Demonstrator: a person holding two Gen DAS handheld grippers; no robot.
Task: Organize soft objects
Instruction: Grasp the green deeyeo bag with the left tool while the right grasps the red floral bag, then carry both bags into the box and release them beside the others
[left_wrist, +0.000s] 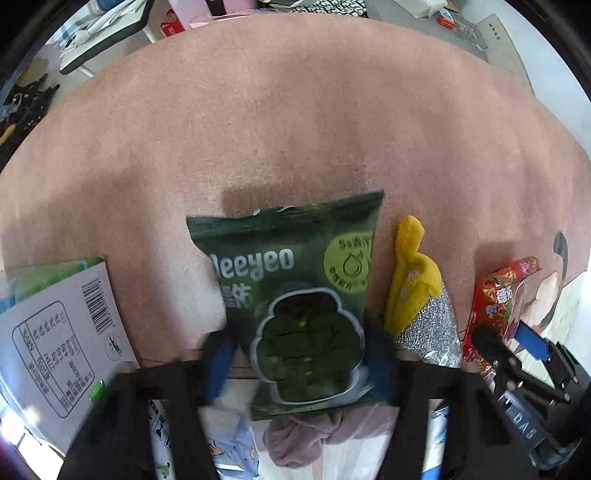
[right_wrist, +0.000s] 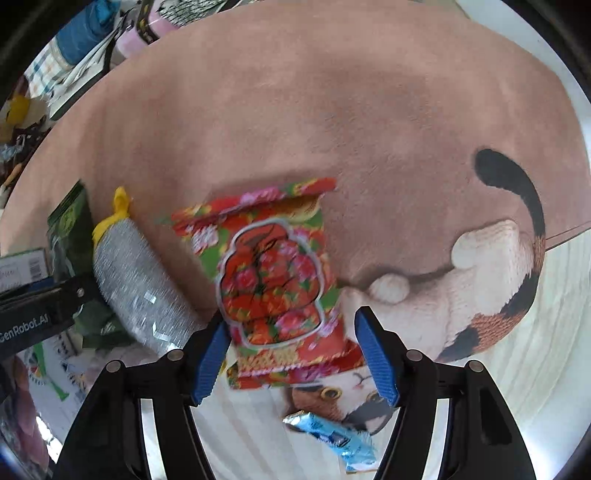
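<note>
- Pink mat (left_wrist: 295, 122): a soft cat-print mat that spreads ahead of both grippers and carries the row of packets. Judged as the sorting surface, it leaves free room ahead of each gripper for setting items down.
- Green packet (left_wrist: 299, 302): lies directly between the fingers of the left gripper (left_wrist: 299, 354). Its long axis runs straight away from the gripper, the torn top edge pointing forward. The blue pads (left_wrist: 219, 362) stand spread at either flank, and whether they press the packet cannot be told through the blur.
- Red packet (right_wrist: 273, 280): sits between the fingers of the right gripper (right_wrist: 295, 350), near end toward the camera and long axis forward with a slight tilt to the left. The jaws are parted, with clear space on the right side, so nothing is gripped.
- Silver scrubber (right_wrist: 136, 291): yellow-capped, just left of the red packet and to the right of the green one, cap pointing away.
- Blue wrapper (right_wrist: 332, 435): small, below the right gripper, nearer than the red packet.
- Advice, as judgement: centre each packet between the pads, close across the short width near the lower seam, press gently since the contents are soft, and lift level so that the neighbouring scrubber is not dragged.
</note>
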